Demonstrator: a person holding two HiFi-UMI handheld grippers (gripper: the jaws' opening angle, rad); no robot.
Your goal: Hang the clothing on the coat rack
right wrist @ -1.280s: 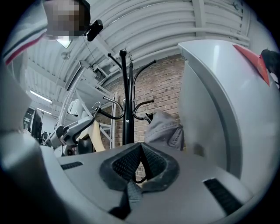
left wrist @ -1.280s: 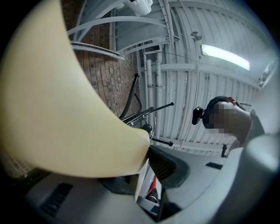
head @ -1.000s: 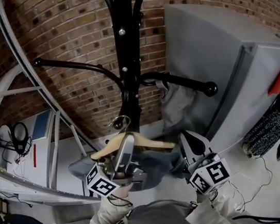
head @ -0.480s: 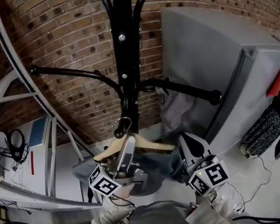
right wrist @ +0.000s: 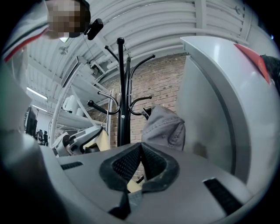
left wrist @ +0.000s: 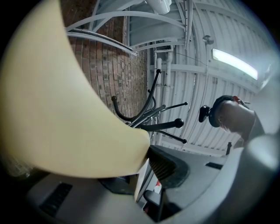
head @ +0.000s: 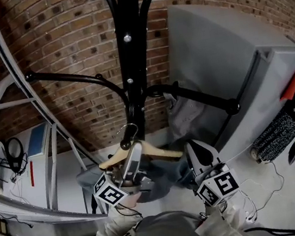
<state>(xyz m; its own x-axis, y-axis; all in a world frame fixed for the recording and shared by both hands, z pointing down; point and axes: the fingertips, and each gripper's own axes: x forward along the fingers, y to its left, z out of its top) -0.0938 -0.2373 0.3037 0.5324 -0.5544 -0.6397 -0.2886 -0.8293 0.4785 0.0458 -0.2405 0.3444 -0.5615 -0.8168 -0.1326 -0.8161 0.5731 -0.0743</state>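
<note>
Between left fingers (left wrist: pixel 168 166), wooden hanger (left wrist: pixel 65 109), clothing (head: pixel 164 171) below

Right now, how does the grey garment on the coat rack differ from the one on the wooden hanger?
The light garment is pale grey; the dark garment is deeper blue-grey. The light garment hangs straight off a black rack arm, no hanger; the dark garment is draped on a wooden hanger clamped in the left gripper, lower down, its hook on no arm yet. Both are grey cloth.

Left gripper (head: pixel 134 148) raised, jaws clamped on hanger (left wrist: pixel 65 109). Right gripper (head: pixel 192 146) alongside, pads meeting, possibly pinching fabric (right wrist: pixel 133 199).
</note>
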